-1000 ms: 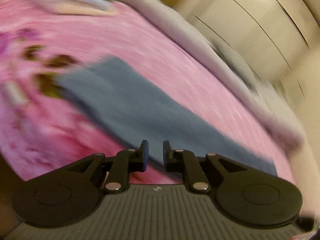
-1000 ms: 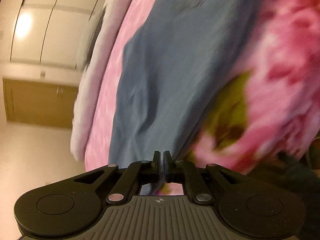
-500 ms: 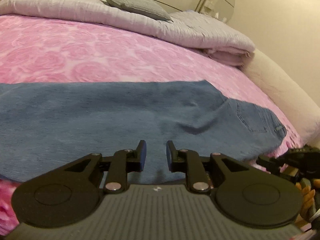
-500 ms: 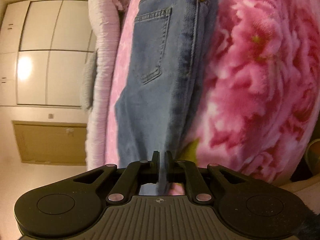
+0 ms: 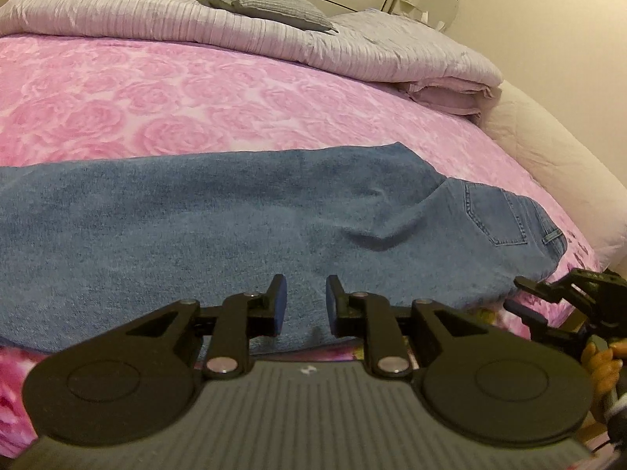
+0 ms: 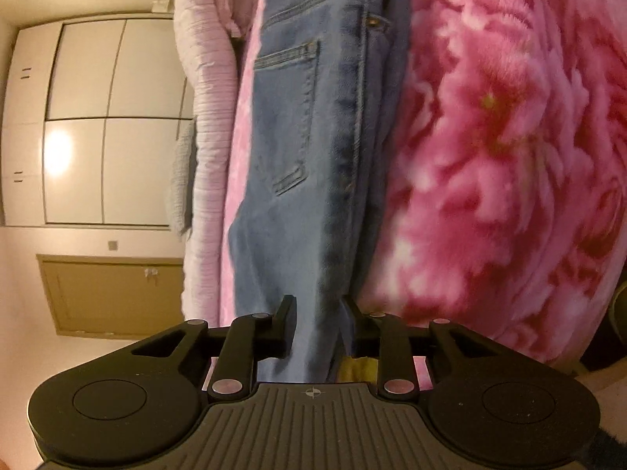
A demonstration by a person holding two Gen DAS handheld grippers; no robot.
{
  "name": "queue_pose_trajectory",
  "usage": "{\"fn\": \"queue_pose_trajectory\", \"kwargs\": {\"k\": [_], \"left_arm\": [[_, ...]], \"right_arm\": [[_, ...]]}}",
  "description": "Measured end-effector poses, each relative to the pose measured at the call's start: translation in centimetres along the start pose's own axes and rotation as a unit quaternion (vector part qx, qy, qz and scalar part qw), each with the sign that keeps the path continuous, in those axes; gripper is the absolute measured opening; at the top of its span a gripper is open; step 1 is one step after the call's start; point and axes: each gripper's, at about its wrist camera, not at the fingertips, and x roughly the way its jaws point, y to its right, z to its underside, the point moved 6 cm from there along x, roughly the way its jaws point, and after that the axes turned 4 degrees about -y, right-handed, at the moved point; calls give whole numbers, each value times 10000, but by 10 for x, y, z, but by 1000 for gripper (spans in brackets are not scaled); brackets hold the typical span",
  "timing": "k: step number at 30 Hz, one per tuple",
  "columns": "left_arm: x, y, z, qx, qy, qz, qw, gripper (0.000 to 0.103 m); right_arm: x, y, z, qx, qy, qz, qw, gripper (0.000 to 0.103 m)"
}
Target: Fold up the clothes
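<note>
A pair of blue jeans (image 5: 235, 211) lies folded lengthwise across the pink rose bedspread (image 5: 196, 117), with the back pocket (image 5: 493, 215) at the right end. My left gripper (image 5: 306, 280) hovers open over the near edge of the legs, nothing between its pads. My right gripper (image 5: 515, 293) is at the waist end. In the rolled right wrist view the jeans (image 6: 298, 156) run up the frame. The right gripper (image 6: 318, 301) is opening, and the folded denim edge lies loose between its parted jaws.
A folded lilac duvet (image 5: 274, 35) and a grey pillow (image 5: 266, 4) lie along the far side of the bed. The cream padded bed edge (image 5: 548, 156) curves at the right. White wardrobe doors (image 6: 109, 117) and a wooden cabinet (image 6: 113, 293) stand beyond.
The right jaws, shut on the jeans' edge before, have parted, and that gripper has slid toward the pocket end. The left view swung across the bed and settled over the legs.
</note>
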Motion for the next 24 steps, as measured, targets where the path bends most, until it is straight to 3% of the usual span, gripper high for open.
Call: {"fn": "queue_pose_trajectory", "kwargs": {"k": [6, 7, 9, 13, 14, 16, 17, 19, 21, 24], "left_arm": [[7, -6, 2, -21, -69, -42, 10000, 17], [9, -7, 2, -20, -90, -50, 9999, 17], [13, -9, 4, -15, -136, -69, 9999, 17], [21, -15, 10, 56, -230, -164, 9996, 17], [23, -16, 11, 94, -236, -204, 9995, 16], [26, -19, 14, 171, -249, -283, 9991, 16], [27, -20, 14, 178, -248, -302, 9991, 16], [27, -22, 13, 205, -256, -359, 9988, 16], [25, -23, 11, 254, -278, -443, 9983, 15], [22, -20, 7, 306, -268, -457, 9981, 15]], "right_arm": [[3, -8, 0, -219, 36, 7, 9998, 28], [3, -11, -1, -350, 39, 23, 9994, 11], [2, -22, -3, -798, 105, 87, 9967, 7], [-19, -73, 9, -2557, 529, -48, 9653, 3], [-24, -72, 16, -2709, 532, 6, 9611, 3], [-3, -52, 14, -2688, 379, 707, 9599, 4], [4, -35, 8, -2438, 201, 963, 9648, 4], [6, -15, 4, -1885, 76, 823, 9786, 4], [-6, -16, 6, -1931, -14, 908, 9770, 8], [-23, -35, 6, -2403, 221, 1359, 9609, 8]]}}
